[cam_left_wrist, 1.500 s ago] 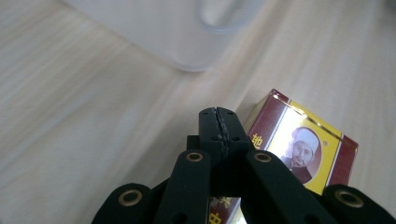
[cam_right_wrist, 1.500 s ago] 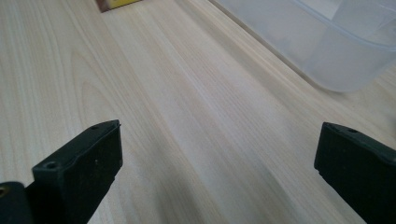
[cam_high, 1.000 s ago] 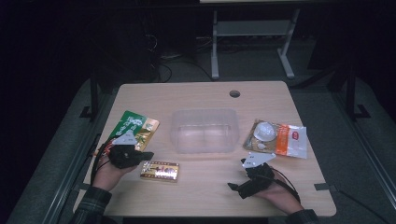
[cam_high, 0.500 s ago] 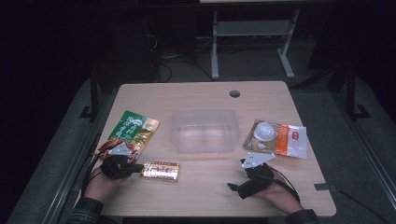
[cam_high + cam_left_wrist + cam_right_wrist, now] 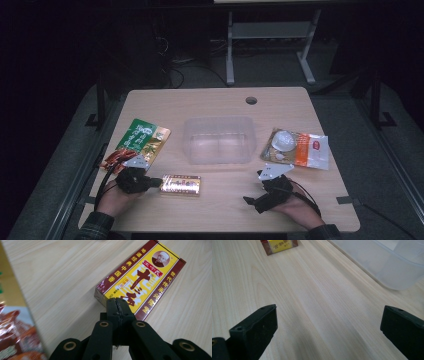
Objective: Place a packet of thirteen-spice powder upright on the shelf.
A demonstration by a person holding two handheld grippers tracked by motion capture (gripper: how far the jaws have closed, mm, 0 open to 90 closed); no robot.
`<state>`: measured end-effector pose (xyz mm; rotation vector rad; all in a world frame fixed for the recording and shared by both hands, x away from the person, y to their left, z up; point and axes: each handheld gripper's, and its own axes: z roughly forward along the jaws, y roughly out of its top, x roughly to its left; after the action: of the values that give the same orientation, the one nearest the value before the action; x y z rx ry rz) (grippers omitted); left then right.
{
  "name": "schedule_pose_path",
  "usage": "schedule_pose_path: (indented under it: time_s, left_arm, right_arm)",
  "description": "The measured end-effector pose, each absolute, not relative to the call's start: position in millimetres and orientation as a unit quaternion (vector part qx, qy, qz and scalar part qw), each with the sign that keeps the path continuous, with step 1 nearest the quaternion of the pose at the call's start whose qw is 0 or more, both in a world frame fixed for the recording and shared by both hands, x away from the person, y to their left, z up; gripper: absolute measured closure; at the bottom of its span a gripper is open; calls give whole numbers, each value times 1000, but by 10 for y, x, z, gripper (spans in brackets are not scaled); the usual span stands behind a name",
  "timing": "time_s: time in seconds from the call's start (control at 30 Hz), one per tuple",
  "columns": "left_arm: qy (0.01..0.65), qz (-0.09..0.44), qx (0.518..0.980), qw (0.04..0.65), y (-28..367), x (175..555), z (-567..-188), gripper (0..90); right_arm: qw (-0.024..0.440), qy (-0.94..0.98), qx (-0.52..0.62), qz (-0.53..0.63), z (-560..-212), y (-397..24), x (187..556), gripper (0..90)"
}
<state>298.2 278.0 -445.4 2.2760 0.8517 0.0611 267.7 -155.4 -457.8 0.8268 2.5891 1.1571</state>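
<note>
Tub (image 5: 218, 140) holds nothing — left gripper (image 5: 117, 301) jaws pressed together at box (image 5: 140, 282); right gripper (image 5: 328, 322) jaws wide.

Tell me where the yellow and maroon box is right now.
In the high view the yellow and maroon box lies flat near the table's front edge, left of centre, at the left gripper tips, in front of the clear plastic bin.

A pale wooden table (image 5: 220, 102) stands on grey carpet (image 5: 380, 165) in a dark room.
</note>
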Motion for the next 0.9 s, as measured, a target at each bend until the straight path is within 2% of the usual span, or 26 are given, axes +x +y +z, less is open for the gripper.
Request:
schedule_pose_path:
  time_s: [0.5,0.9]
  left_arm:
    - [269,-7,895,356,2246,3076,-4478,898]
    - [232,-9,905,356,1853,3190,-4488,898]
  right_arm:
    - [88,875,271,391,-4584,-1533,2671,5]
    - [86,875,267,395,-4579,-1528,2665,6]
